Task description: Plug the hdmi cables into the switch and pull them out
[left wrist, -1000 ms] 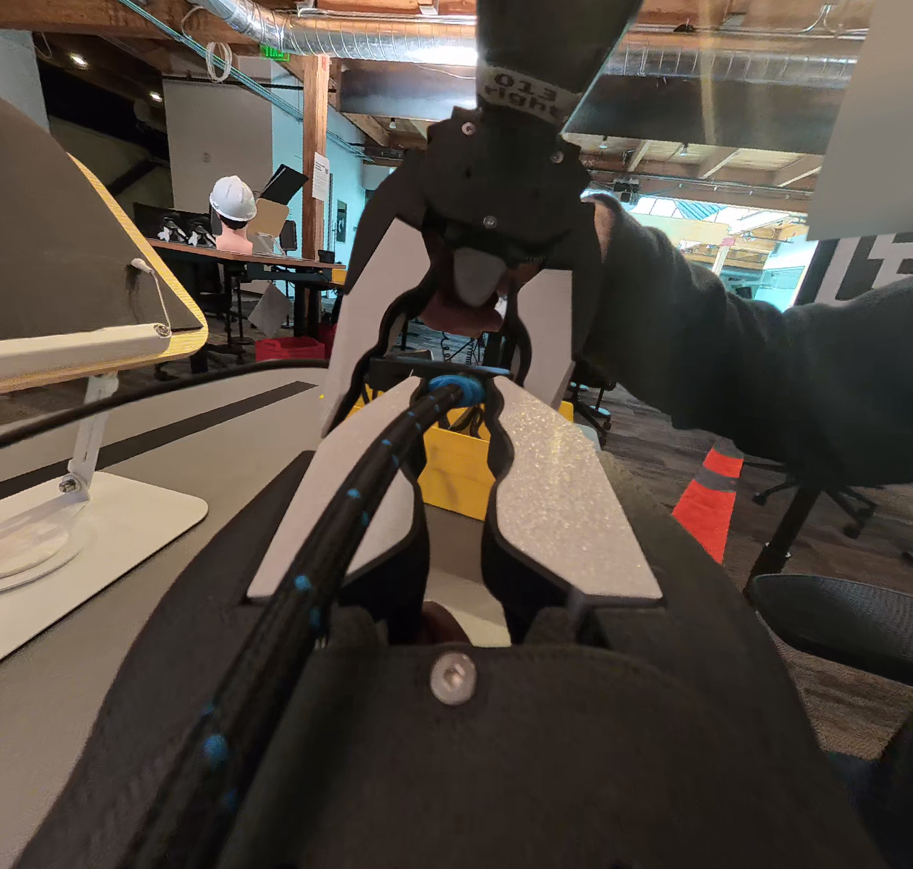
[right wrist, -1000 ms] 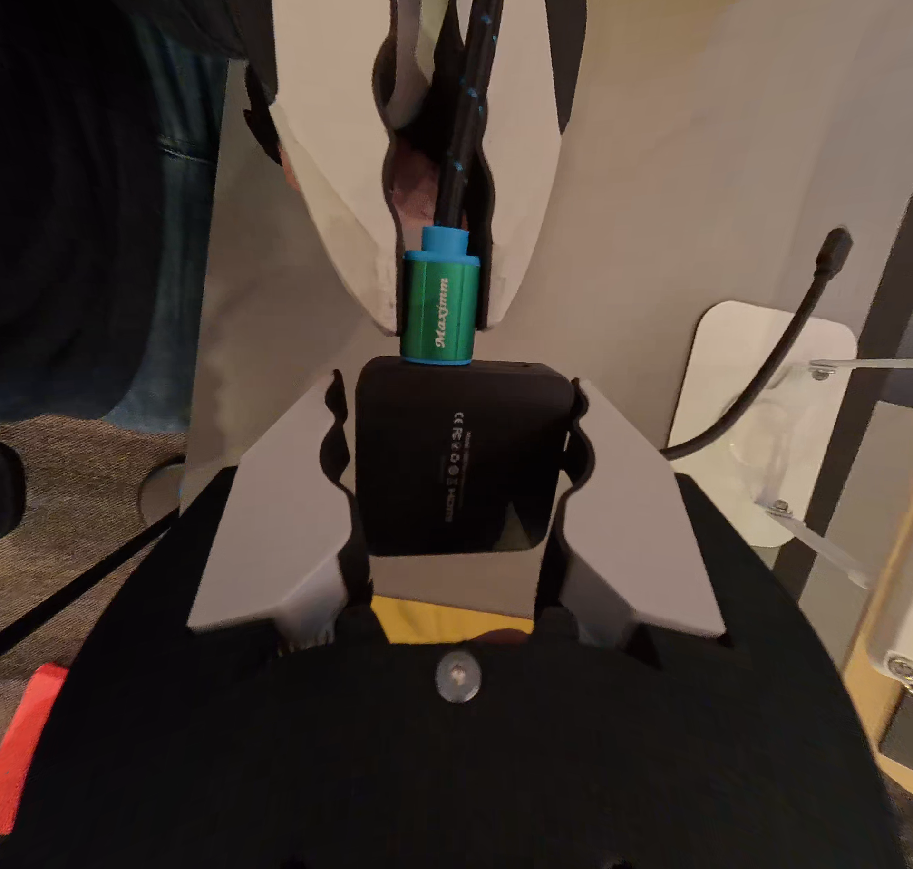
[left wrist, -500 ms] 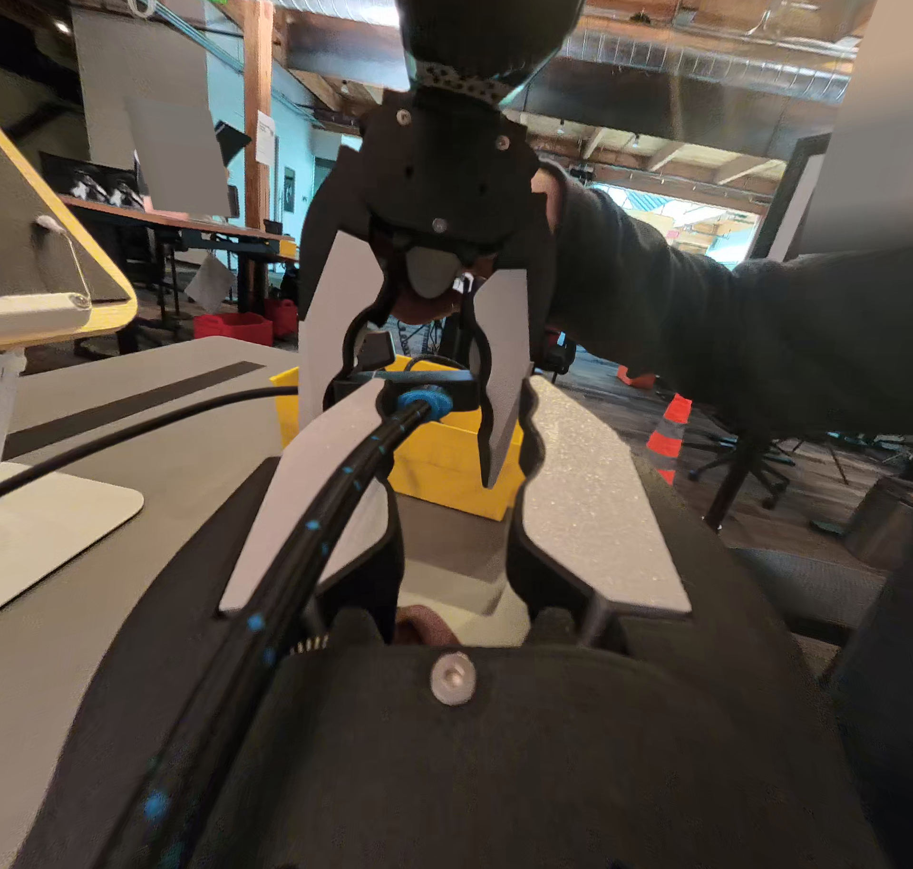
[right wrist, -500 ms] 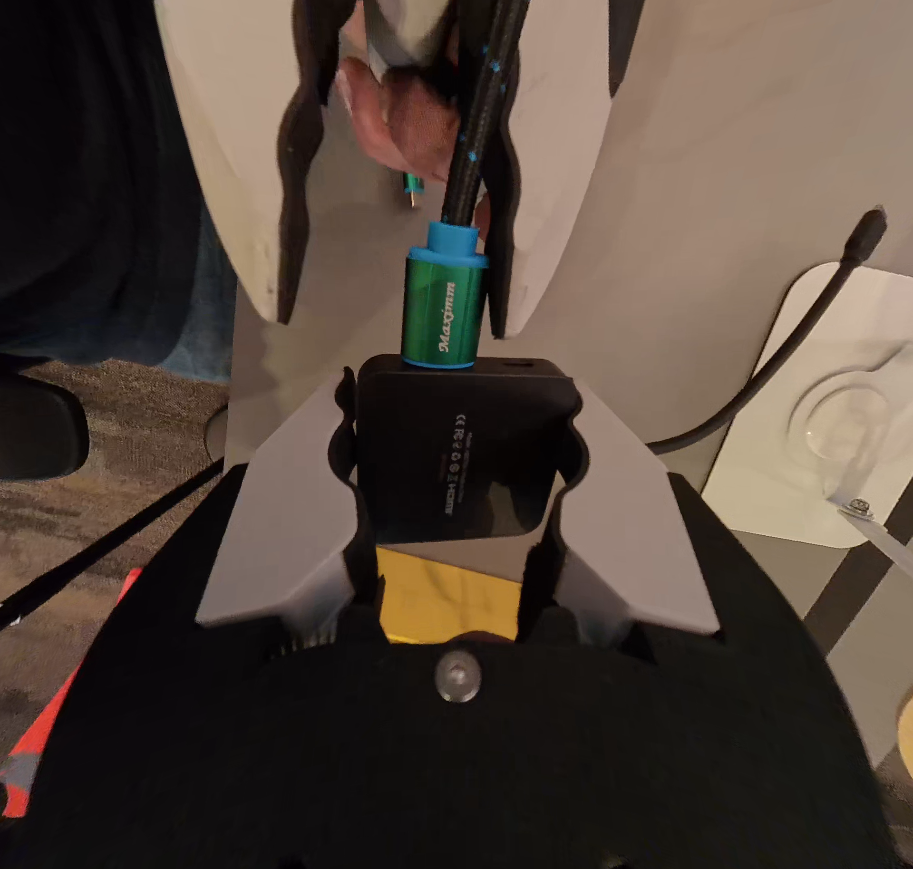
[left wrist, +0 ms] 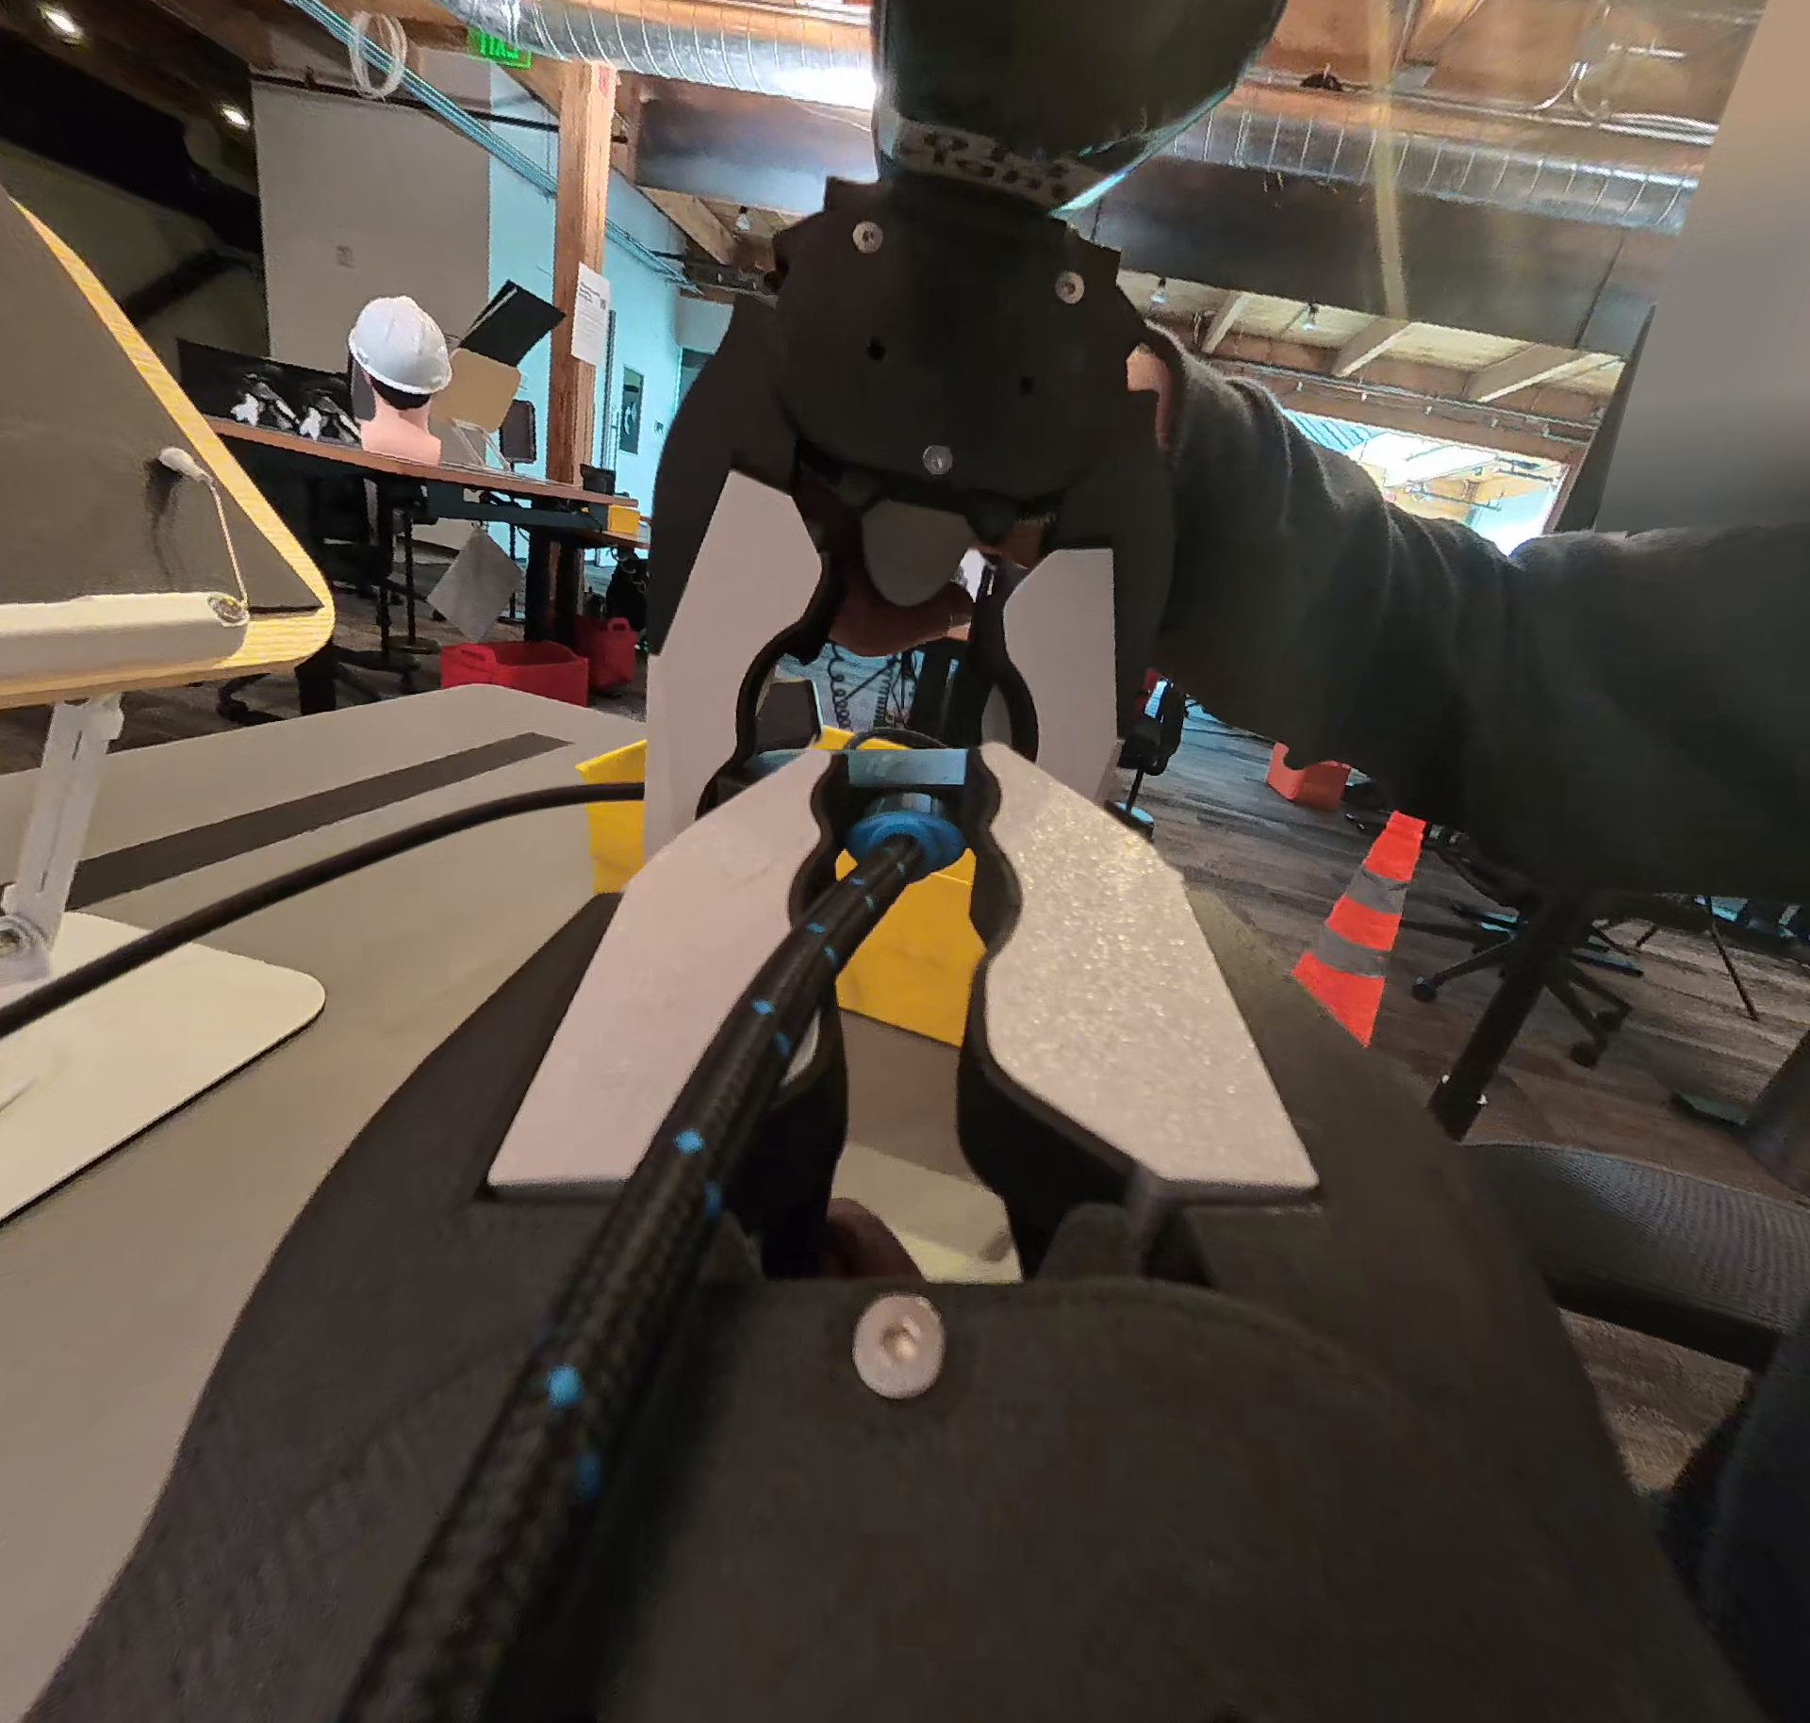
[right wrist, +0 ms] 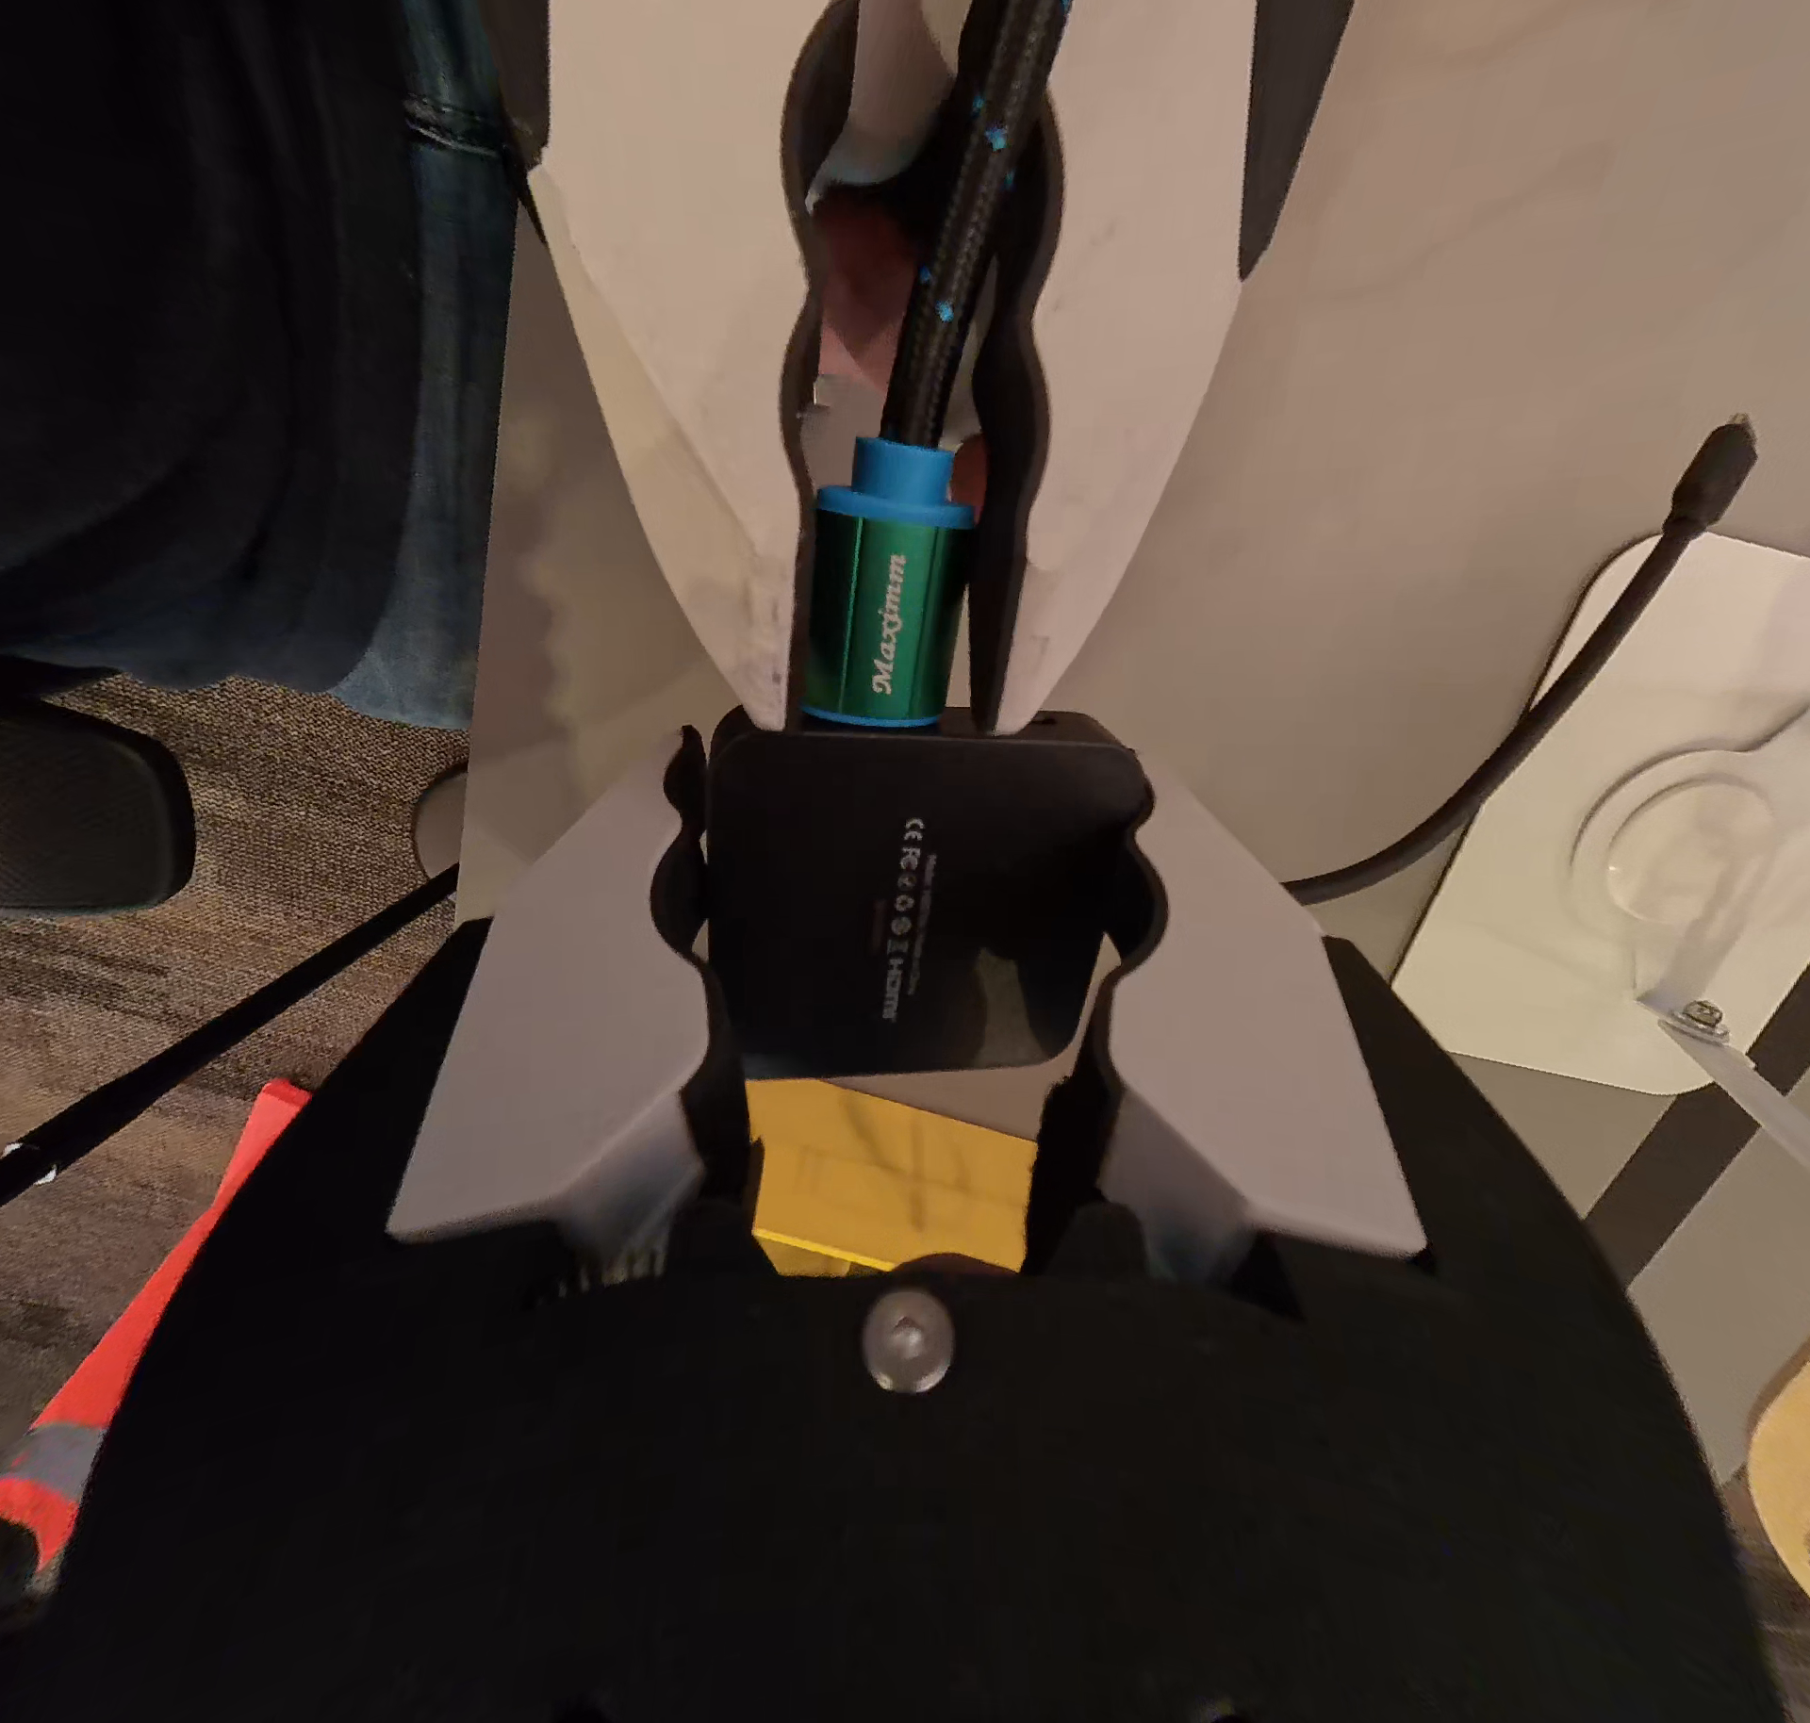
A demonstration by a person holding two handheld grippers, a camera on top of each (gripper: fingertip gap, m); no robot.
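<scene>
My right gripper [right wrist: 919, 760] is shut on a flat black HDMI switch [right wrist: 921, 902] and holds it by its two sides. A green HDMI plug [right wrist: 886, 618] with a blue collar sits in the switch's far edge. Its braided black cable [right wrist: 989, 148] with blue flecks runs back between the fingers of my left gripper [right wrist: 886, 718]. In the left wrist view, my left gripper [left wrist: 901, 775] is shut on the plug's blue collar [left wrist: 896, 839], and the cable [left wrist: 686, 1137] lies over its left finger. The right gripper's white fingers [left wrist: 725, 658] face me, with the switch's edge [left wrist: 906, 767] between them.
A grey table [left wrist: 294, 1186] lies below, with a white stand [left wrist: 147, 1020] at the left and a plain black cable [left wrist: 343, 863] crossing it. A yellow bin [left wrist: 911, 951] sits behind the grippers. An orange cone [left wrist: 1357, 932] and office chairs [left wrist: 1645, 1226] stand at the right. The gap from one gripper's tips to the other's is roughly 6 cm.
Half a second ago my left gripper's fingers stood apart around the plug; now they are shut on it again. The plug stays seated in the switch. Both grippers shifted slightly.
</scene>
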